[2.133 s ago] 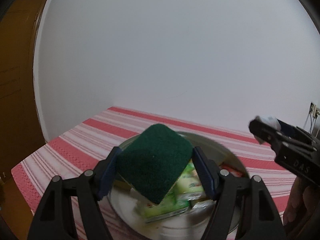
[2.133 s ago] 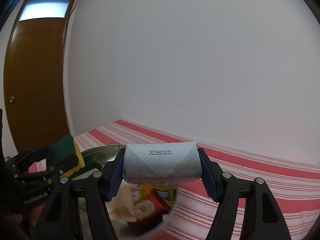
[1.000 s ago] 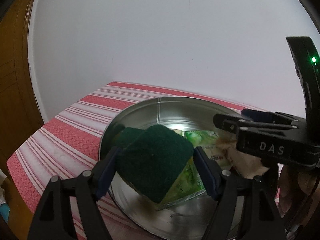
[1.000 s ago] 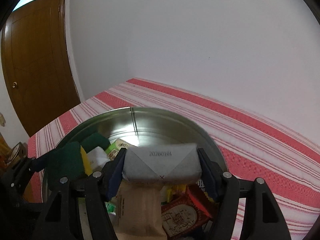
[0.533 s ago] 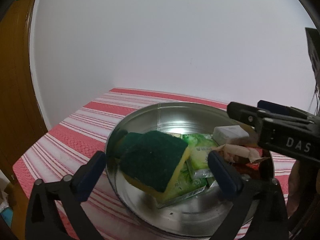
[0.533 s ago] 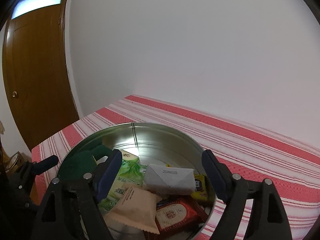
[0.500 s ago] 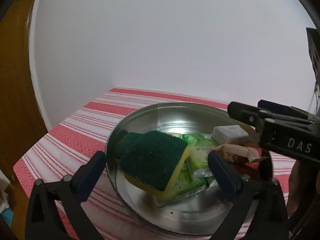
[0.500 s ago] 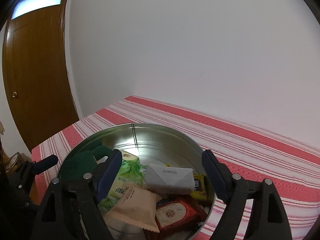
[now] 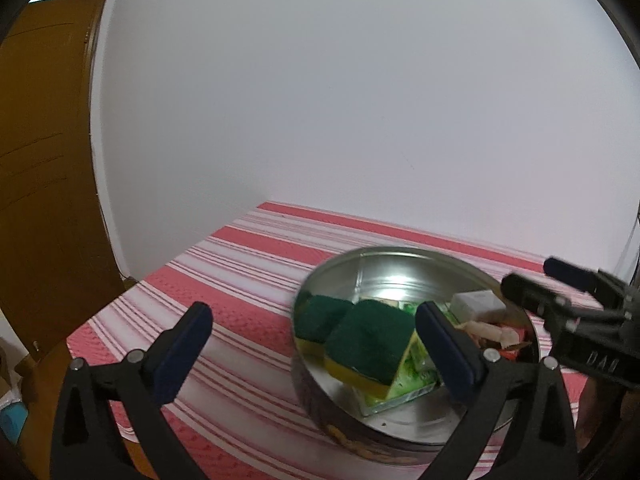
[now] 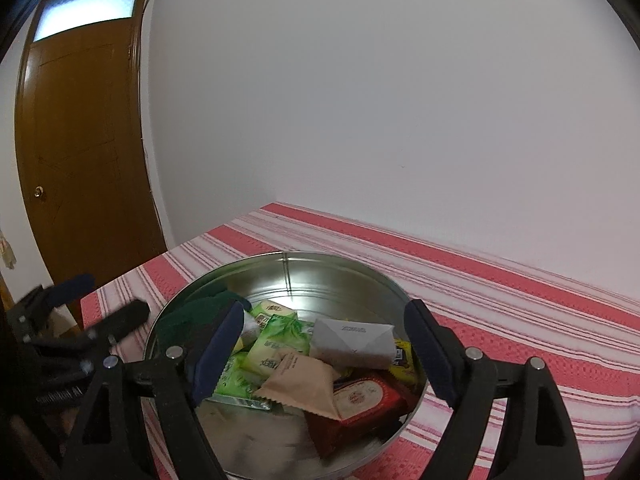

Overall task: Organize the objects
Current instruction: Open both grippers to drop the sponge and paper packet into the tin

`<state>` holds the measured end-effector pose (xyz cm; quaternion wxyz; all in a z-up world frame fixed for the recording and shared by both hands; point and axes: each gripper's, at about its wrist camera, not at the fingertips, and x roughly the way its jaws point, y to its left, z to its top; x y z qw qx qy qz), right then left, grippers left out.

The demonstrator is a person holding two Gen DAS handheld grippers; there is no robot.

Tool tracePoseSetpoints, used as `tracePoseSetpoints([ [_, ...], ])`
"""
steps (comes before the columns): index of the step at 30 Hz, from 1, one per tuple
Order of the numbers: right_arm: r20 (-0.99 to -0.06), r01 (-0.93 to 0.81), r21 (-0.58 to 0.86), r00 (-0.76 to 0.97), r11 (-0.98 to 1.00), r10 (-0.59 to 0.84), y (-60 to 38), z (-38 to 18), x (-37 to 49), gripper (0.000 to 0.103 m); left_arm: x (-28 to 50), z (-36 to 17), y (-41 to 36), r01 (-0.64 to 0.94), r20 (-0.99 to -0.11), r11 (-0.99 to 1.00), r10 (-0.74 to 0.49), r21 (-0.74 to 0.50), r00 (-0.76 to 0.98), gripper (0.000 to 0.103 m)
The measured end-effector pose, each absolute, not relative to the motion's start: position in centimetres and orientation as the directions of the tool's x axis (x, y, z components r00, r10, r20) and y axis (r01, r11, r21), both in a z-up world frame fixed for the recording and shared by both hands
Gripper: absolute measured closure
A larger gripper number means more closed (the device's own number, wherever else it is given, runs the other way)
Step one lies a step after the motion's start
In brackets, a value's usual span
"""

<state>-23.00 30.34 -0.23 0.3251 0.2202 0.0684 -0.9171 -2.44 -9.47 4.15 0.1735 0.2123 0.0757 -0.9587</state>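
Observation:
A round metal tin (image 9: 384,258) (image 10: 320,259) sits on the red-and-white striped tablecloth (image 9: 248,272). In it lie a green-and-yellow sponge (image 9: 370,342), green packets (image 10: 280,340), a white paper packet (image 10: 352,342) (image 9: 478,302), a tan pouch (image 10: 300,382) and a red packet (image 10: 360,400). My left gripper (image 9: 312,352) is open and empty, left of and above the tin. My right gripper (image 10: 324,352) is open and empty above the tin; it also shows at the right in the left wrist view (image 9: 568,300).
A white wall rises behind the table. A brown wooden door (image 10: 80,152) stands at the left. The tablecloth (image 10: 520,304) stretches right of the tin. The table's left edge (image 9: 100,312) drops off near the door.
Both grippers opened and dropped their loads into the tin: the sponge from the left, the white packet from the right. Both have since pulled back, the left one shifting leftward.

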Motion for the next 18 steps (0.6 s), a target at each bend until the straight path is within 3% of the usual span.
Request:
tracePoseSetpoints([
  [18, -0.466, 0.644, 0.017, -0.671, -0.765, -0.576, 30.12, -1.01, -22.58, 0.018, -1.9, 3.87, -9.75, 0.374, -0.426, -0.925, -0.312, -0.067, -0.849, 0.0],
])
